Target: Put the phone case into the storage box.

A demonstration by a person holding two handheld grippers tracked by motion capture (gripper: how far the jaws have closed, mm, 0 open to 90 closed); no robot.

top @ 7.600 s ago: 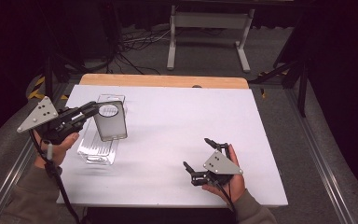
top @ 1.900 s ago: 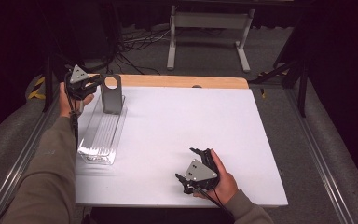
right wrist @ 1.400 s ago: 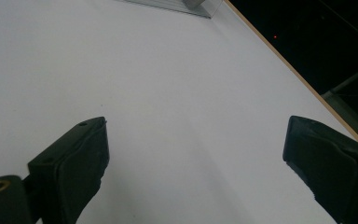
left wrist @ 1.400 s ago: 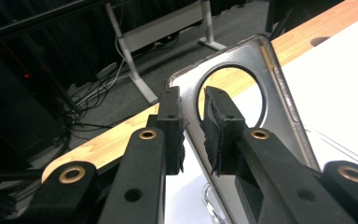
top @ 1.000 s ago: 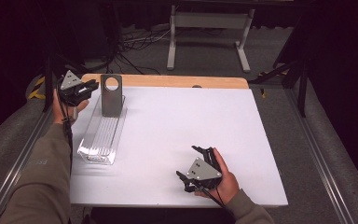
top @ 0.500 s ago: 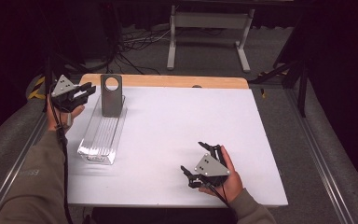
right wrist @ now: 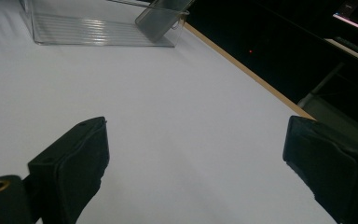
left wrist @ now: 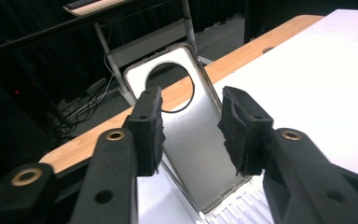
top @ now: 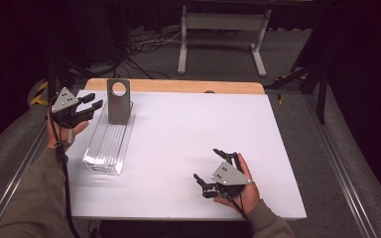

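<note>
okay, left gripper (top: 90,106) sits off the far left corner of the desk (top: 188,134), held about level in my left hand (top: 64,131), forearm in a grey-brown sleeve (top: 30,198) running up from the bottom edge. its jaws have just been opening and now stand spread, with nothing pinched between them. in the left gripper view the pads frame the metal plate (left wrist: 186,135) from a little way back, not touching it. that plate, grey with a round hole near its top, stands upright and leaning slightly at the far end of the clear plastic tray (top: 106,148), its foot inside the tray.

right gripper (top: 213,166) rests low near the front right of the desk, my right hand (top: 245,188) cupped under it, grey three-cornered plate facing up, jaws pointing left and away. they're wide apart over bare white surface, holding nothing; in the right gripper view the tray and plate sit well off at the top.

the desk is a white sheet with a strip of wood (top: 178,85) showing along the far edge. beyond it, grey carpet, a tangle of cables (top: 144,42), a white metal stand (top: 223,34), and darkness all round.
</note>
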